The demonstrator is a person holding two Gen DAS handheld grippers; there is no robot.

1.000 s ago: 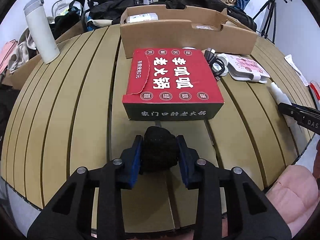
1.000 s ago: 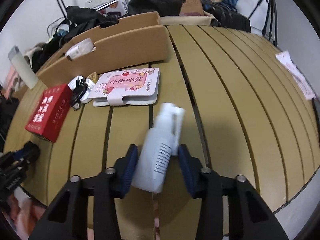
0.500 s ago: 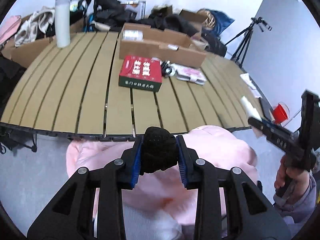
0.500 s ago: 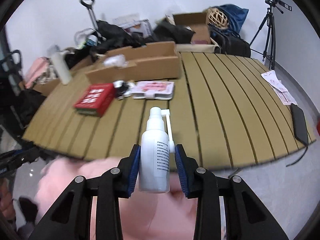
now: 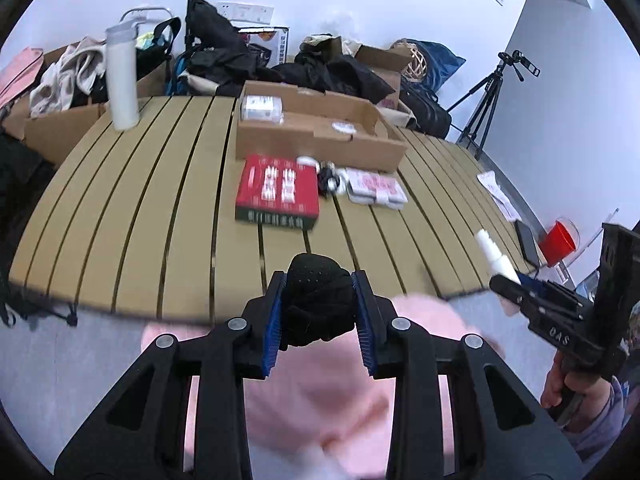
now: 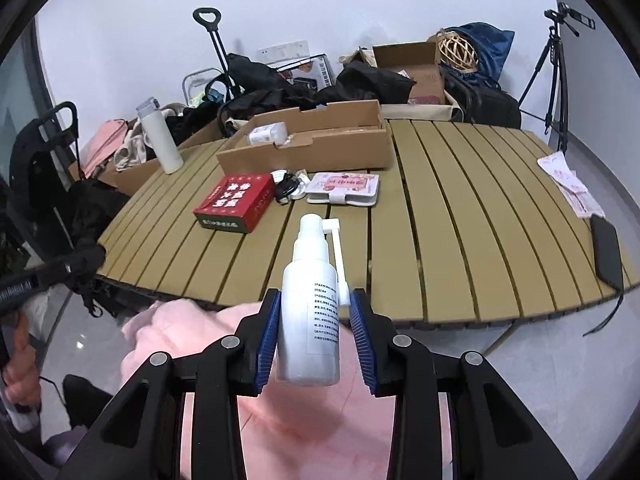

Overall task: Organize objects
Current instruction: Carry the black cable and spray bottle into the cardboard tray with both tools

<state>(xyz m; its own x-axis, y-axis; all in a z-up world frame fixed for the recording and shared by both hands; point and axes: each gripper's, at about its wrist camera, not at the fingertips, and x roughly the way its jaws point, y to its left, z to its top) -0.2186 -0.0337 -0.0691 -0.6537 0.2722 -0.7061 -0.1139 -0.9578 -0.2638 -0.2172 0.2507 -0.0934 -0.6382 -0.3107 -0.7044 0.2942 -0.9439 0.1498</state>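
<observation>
Both hand-held grippers loaded, held off the slatted counter's near edge.

The left hand-held gripper (image 5: 319, 312) is clenched on a black knitted bundle (image 5: 318, 300); the right hand-held gripper (image 6: 315, 330) grasps an upright white plastic spray bottle (image 6: 310, 312) above pink fabric (image 6: 280, 420). On the tan slatted counter (image 6: 460, 220), left to right: a white tumbler (image 6: 160, 140), a red printed carton (image 6: 236, 202), black cables (image 6: 286, 186), a pink wallet case (image 6: 345, 188); an open cardboard box (image 6: 312, 144) sits behind them.

Bright, even light; fisheye-warped edges, left view motion-blurred.
</observation>
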